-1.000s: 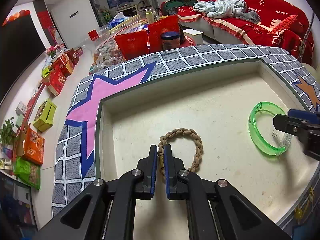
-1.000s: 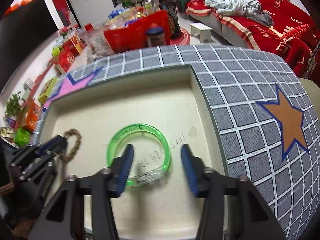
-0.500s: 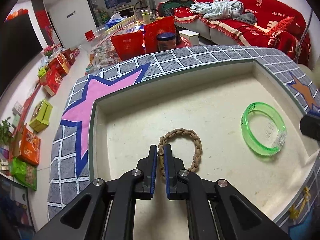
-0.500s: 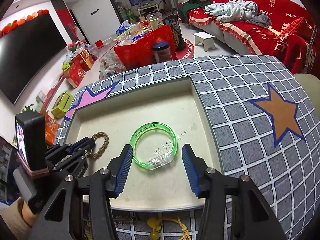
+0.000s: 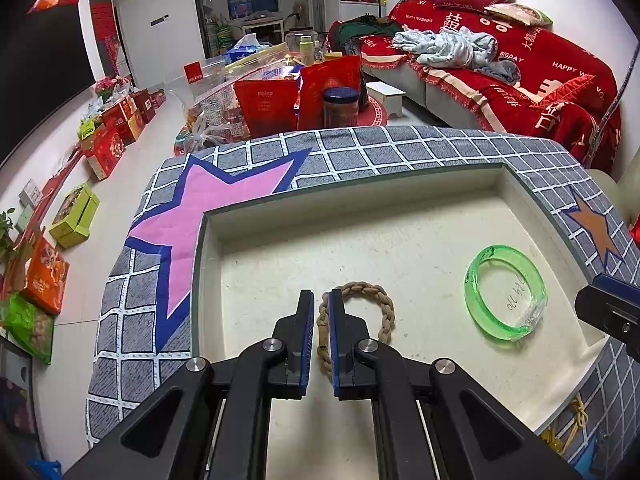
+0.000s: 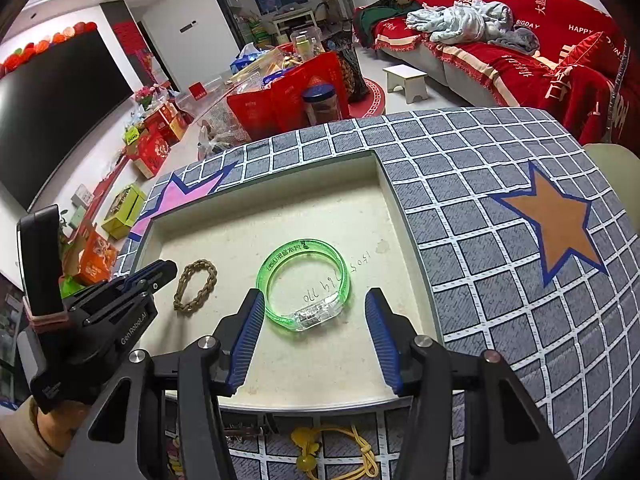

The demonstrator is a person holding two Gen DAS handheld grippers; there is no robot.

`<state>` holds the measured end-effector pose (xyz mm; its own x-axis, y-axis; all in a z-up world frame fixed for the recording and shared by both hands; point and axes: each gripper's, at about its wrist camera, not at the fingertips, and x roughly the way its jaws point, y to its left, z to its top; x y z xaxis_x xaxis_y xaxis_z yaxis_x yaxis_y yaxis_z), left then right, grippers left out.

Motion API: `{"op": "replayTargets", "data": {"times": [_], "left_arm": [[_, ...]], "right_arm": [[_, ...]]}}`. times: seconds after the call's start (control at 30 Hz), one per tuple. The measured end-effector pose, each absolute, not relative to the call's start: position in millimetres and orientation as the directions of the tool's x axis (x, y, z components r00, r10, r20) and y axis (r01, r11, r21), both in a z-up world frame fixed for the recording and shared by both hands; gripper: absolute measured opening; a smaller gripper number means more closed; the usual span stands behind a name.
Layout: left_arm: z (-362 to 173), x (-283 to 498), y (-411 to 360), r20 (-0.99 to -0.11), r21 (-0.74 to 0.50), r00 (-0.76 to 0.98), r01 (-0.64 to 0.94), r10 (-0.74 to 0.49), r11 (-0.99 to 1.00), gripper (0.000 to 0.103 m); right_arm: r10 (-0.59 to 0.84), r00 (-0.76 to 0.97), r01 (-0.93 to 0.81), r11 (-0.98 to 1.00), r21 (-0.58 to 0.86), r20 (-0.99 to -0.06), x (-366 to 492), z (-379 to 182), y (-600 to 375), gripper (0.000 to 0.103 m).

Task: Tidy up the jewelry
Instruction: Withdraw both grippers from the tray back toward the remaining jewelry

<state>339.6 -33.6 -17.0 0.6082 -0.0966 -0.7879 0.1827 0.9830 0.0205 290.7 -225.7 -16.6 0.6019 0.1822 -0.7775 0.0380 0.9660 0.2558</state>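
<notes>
While left claw (image 5: 319, 312) pinches braided bracelet (image 5: 362, 312) lying flat, right claw (image 6: 315, 320) gapes.

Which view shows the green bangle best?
The right wrist view: the green bangle lies whole and central between open jaws, its lettering visible. The left wrist view shows it whole but off toward the right edge.

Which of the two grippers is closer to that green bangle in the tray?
The right gripper. Its open fingers hover just short of the green bangle, one to each side, not touching. The left gripper is farther off across the tray, shut on the braided bracelet.
</notes>
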Motion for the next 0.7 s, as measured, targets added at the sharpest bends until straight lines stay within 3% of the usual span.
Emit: {"op": "replayTargets", "data": {"times": [0.1,0.13,0.17,0.4,0.53,0.6,0.7], "left_arm": [[-14.0,338.5,-33.2,-0.781,0.014,0.616,0.185,-0.105,0.983,0.027],[-13.2,337.7,-33.6,-0.78,0.013,0.616,0.187,-0.107,0.982,0.069],[-12.1,337.1,-34.1,-0.78,0.012,0.617,0.18,-0.104,0.984,0.103],[-12.7,337.1,-44.2,-0.727,0.063,0.68,0.199,-0.092,0.978,0.103],[-15.9,338.3,-44.0,-0.716,0.098,0.696,0.177,-0.054,0.979,0.103],[-13.6,335.5,-43.5,-0.704,0.134,0.71,0.16,-0.02,0.978,0.103],[-6.3,321.4,-41.0,-0.687,0.148,0.727,0.16,-0.015,0.976,0.103]], "right_arm": [[0.181,0.606,0.04,0.966,0.257,-0.774,287.8,-14.6,-226.5,0.056],[0.18,0.607,0.041,0.966,0.256,-0.774,286.9,-14.5,-227.2,0.056],[0.179,0.607,0.041,0.966,0.255,-0.774,286.3,-14.0,-227.5,0.056],[0.177,0.61,0.049,0.965,0.259,-0.773,283.2,-13.3,-232.9,0.057],[0.174,0.628,0.038,0.966,0.254,-0.758,275.4,-8.6,-230.5,0.084],[0.169,0.651,0.029,0.969,0.246,-0.74,267.9,-3.1,-229.3,0.086],[0.176,0.671,0.02,0.967,0.255,-0.721,256.2,3.7,-229.0,0.099]]}}
